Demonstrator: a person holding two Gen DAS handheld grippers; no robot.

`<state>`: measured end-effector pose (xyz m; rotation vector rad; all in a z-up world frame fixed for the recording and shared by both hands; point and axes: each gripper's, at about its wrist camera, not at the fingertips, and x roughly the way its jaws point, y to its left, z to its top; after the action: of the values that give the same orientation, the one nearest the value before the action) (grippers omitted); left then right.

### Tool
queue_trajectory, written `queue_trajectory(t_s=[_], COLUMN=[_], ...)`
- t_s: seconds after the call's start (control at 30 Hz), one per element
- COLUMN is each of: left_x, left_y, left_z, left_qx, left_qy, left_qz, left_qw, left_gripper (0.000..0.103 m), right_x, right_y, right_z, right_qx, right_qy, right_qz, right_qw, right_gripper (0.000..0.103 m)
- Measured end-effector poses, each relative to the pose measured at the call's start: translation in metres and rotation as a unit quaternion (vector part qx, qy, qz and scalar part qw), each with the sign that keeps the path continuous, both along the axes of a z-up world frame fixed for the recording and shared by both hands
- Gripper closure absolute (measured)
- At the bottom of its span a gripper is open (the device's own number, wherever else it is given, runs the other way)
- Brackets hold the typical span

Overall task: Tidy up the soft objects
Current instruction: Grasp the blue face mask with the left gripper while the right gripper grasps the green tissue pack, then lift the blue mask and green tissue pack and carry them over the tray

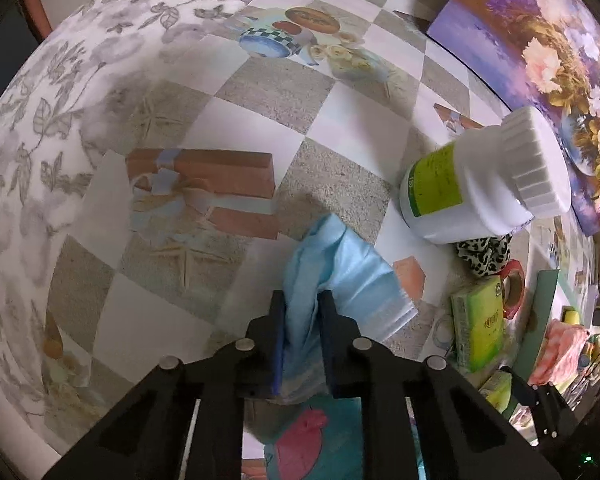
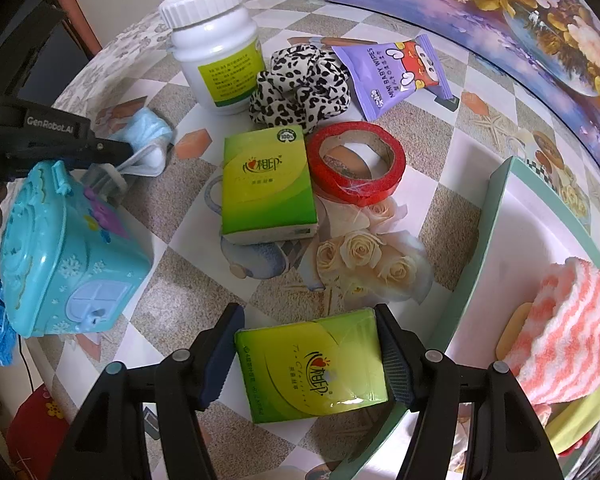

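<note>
Currently the left gripper point(image 1: 302, 312) is clamped on a blue face mask point(image 1: 332, 268), and the right gripper point(image 2: 312, 356) pinches a tissue pack point(image 2: 312, 368) — apparently firmly — beside the green tray point(image 2: 496, 196). Advise carrying both level, releasing only over the tray.

"GenRobot.AI" marks the left hand-held gripper point(image 2: 112, 148); "MINI BABY WIPES" the purple packet point(image 2: 396, 76).

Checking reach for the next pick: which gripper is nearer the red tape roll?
Right, though it's a judgement call. The right gripper, shut on a tissue pack, faces the red tape roll; the left gripper sits across the table holding a blue mask.
</note>
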<state>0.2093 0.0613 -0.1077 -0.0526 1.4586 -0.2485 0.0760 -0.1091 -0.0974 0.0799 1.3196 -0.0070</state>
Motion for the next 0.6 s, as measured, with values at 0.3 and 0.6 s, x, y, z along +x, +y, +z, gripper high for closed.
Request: queue_trajectory(t_s=[0.3, 0.6], left_x=[0.0, -0.003], left_y=[0.017, 0.027], left_z=[0.017, 0.058], left_qx=[-0.026, -0.048], left_qy=[-0.015, -0.062], left_qz=[0.027, 0.045], left_qw=[0.9992, 0.9959], left_gripper=[0.096, 0.097], right_x=[-0.001, -0.001], right_y=[-0.006, -0.016], right_z=[0.011, 0.033], right_qx=[0.014, 0.027], right_qy=[-0.011, -0.036], right_qz=[-0.009, -0.024], right_qw=[1.0, 0.999], right_gripper=[0.035, 0.035])
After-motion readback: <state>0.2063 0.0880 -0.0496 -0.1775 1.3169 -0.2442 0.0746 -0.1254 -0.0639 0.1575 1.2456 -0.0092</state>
